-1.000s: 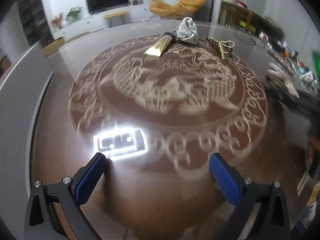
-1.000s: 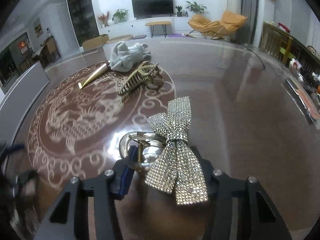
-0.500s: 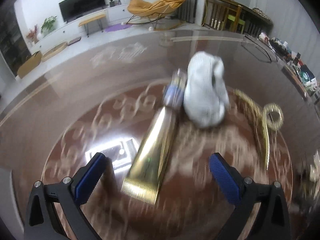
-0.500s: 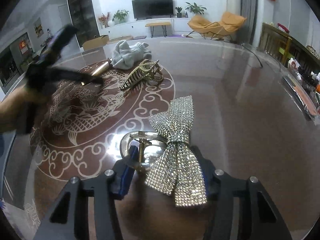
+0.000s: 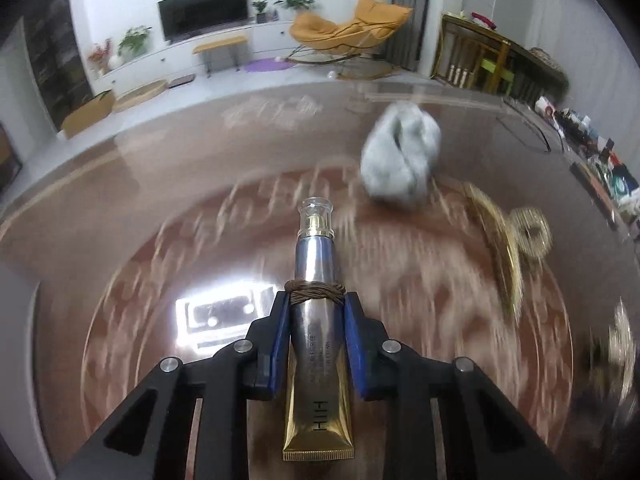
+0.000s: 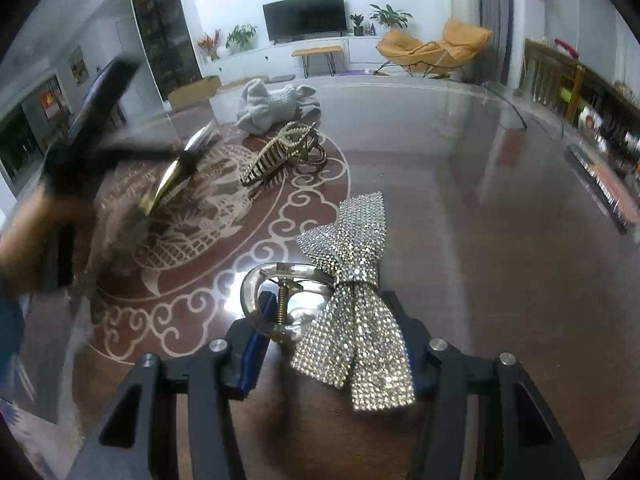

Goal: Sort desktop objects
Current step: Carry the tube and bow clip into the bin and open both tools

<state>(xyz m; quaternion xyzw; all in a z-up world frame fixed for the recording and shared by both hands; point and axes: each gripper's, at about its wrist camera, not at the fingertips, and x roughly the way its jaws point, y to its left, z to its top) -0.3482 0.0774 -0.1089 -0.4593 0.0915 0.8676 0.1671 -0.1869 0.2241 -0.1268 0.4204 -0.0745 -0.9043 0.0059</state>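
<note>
My left gripper [image 5: 316,300] is shut on a gold and silver cosmetic tube [image 5: 318,344] with a clear cap and a brown cord around it, held over the patterned table. In the right wrist view the tube [image 6: 172,176] shows at the left, in the blurred left gripper [image 6: 100,140]. My right gripper [image 6: 332,312] is shut on a rhinestone bow hair clip [image 6: 356,292]. A grey sock bundle [image 5: 400,160] and a gold claw clip [image 5: 500,240] lie on the table; both also show in the right wrist view, sock [image 6: 272,104] and clip [image 6: 284,152].
The round glass-topped table [image 6: 480,240] has a dragon pattern. Clutter lines the right edge [image 5: 600,160]. A bright lamp reflection [image 5: 224,312] sits on the glass.
My left gripper moved forward to the tube, closed on it and lifted it. My right gripper stays still with the bow clip.
</note>
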